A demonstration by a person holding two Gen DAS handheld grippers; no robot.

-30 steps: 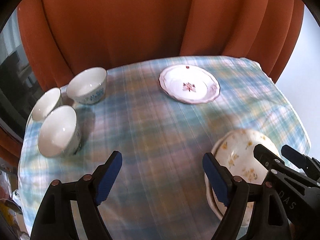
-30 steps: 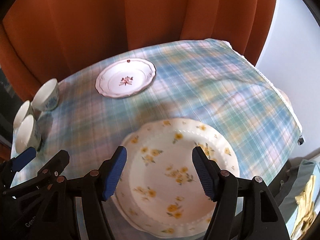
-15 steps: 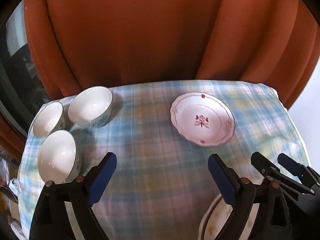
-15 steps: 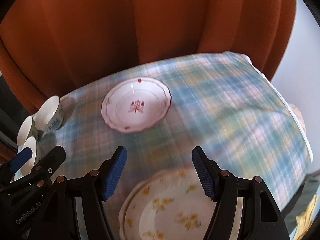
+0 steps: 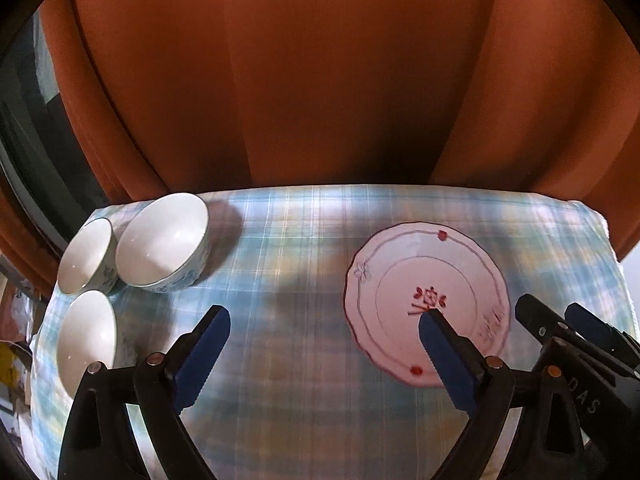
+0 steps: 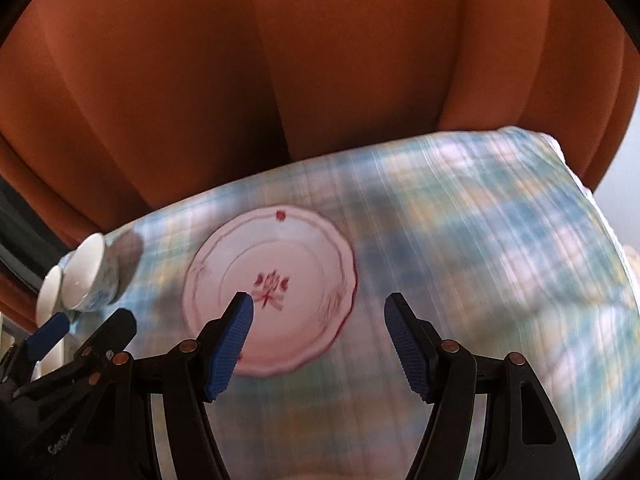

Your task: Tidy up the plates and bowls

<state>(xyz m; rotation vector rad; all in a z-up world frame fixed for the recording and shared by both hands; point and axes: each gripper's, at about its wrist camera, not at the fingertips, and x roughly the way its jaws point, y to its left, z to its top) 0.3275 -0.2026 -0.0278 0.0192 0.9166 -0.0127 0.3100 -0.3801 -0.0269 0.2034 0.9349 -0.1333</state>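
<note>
Plaid cloth in pale blue and yellow (image 5: pixel 304 360) covers the table, with heavy orange curtains (image 5: pixel 320 80) hanging just behind its far edge. Seen from the left wrist, three white porcelain bowls with blue patterns (image 5: pixel 162 240) cluster at the table's left rim, all upright with mouths facing up, the two rear ones touching. Well to their right lies a white scalloped plate with a red flower motif (image 5: pixel 404 276), flat and face up; being round it has no long axis, though one red rim mark sits at its far edge and another at its near edge. The left gripper (image 5: pixel 326 338) hovers with its jaws opening, blue pads spread wide and nothing between them but cloth; its right pad overlaps the plate's centre in the picture. The right gripper's black fingers poke in at the lower right.

From the right wrist, blurred, the same plate (image 6: pixel 312 256) lies left of centre, the bowls (image 6: pixel 90 272) at the far left edge. The right gripper (image 6: pixel 318 324) hangs released, pads apart, grasping nothing; the plate's right rim shows in the gap between its pads.
</note>
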